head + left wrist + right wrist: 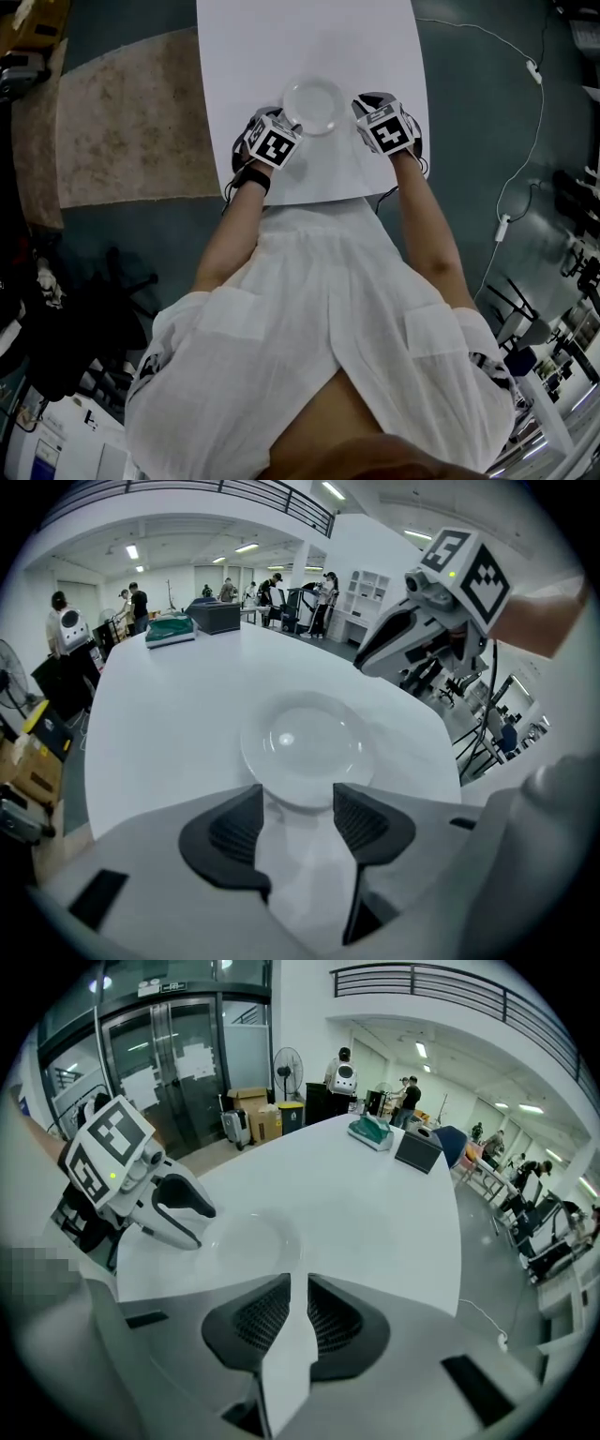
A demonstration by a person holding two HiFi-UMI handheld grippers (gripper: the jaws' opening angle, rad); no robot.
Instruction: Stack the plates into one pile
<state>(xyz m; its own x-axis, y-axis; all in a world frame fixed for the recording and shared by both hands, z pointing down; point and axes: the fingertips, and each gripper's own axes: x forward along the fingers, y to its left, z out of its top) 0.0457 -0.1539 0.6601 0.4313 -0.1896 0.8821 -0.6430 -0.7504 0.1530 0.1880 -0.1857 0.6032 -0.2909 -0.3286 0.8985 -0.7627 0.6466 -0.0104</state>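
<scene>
Plate [305,742] lies just beyond left gripper [298,803] — jaws apart.

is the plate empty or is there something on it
Empty: the plate shows a bare glossy well with only a light glint in the left gripper view.

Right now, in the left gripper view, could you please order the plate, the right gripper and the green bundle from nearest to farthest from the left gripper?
1. The plate, just beyond the fingers of the left gripper.
2. The right gripper, right of the plate.
3. The green bundle, at the far end of the table, on the left.
</scene>
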